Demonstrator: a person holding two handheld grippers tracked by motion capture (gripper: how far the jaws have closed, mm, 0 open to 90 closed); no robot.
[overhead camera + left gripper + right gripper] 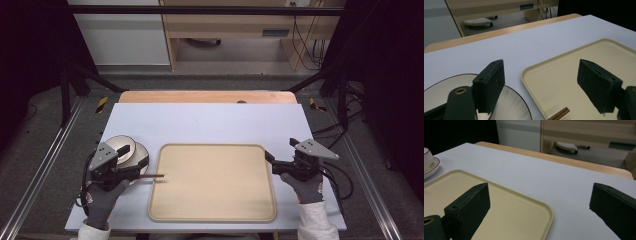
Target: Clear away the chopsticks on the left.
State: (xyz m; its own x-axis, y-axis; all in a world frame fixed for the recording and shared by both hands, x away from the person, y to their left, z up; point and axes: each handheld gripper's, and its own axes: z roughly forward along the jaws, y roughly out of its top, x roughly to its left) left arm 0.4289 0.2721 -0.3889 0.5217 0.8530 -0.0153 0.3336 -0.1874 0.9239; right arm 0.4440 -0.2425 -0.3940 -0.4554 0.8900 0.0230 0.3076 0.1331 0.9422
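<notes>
A beige tray (212, 146) lies mid-table on the pale mat. Left of it, a white bowl (120, 147) sits on a dark-rimmed plate (143, 156). A pair of brown chopsticks (152, 176) runs from the plate over the tray's left edge. My left gripper (131, 167) hovers open over the plate. In the left gripper view its jaws (541, 67) straddle the tray's corner (531, 72), with the chopstick ends (559, 114) low between them. My right gripper (280, 150) is open at the tray's right edge. In the right gripper view it (540, 188) holds nothing above the tray's corner (546, 210).
The mat (210, 120) covers a wooden table whose far edge (207, 96) shows behind it. Black frame rails run along both sides. Cables (345, 175) trail off the right side. The bowl (426, 157) sits at the right gripper view's far left.
</notes>
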